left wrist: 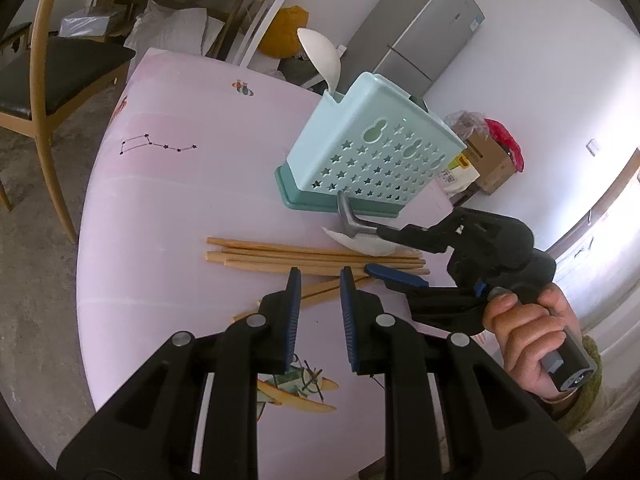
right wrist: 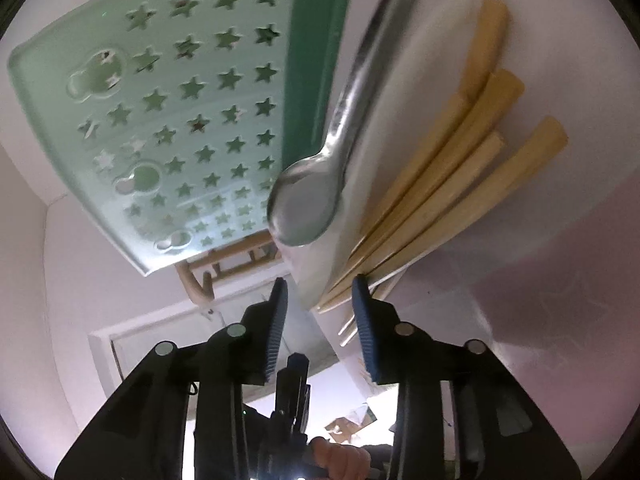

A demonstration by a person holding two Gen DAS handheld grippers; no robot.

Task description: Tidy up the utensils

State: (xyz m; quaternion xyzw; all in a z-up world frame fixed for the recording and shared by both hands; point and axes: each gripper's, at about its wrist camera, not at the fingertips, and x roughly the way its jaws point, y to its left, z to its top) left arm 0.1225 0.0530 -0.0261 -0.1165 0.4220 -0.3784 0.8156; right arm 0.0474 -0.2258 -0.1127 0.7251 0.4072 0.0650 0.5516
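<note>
Left wrist shows the left gripper (left wrist: 320, 292) open and empty above the chopsticks (left wrist: 316, 258), right wrist shows the right gripper (right wrist: 320, 308) open, straddling the spoon (right wrist: 304, 208) beside the caddy (right wrist: 160, 120), which may slip.

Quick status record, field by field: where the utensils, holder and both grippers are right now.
holder: light blue star-perforated utensil holder upright on a green base, on the pink table
already in holder: one white spoon, bowl sticking out the top
chopsticks: wooden chopsticks lying loose on the table in front of the holder
metal spoon: metal spoon beside the chopsticks, over a white spoon
left gripper: left gripper open, empty, above the chopsticks
right gripper: right gripper open, at the spoons, nothing gripped
</note>
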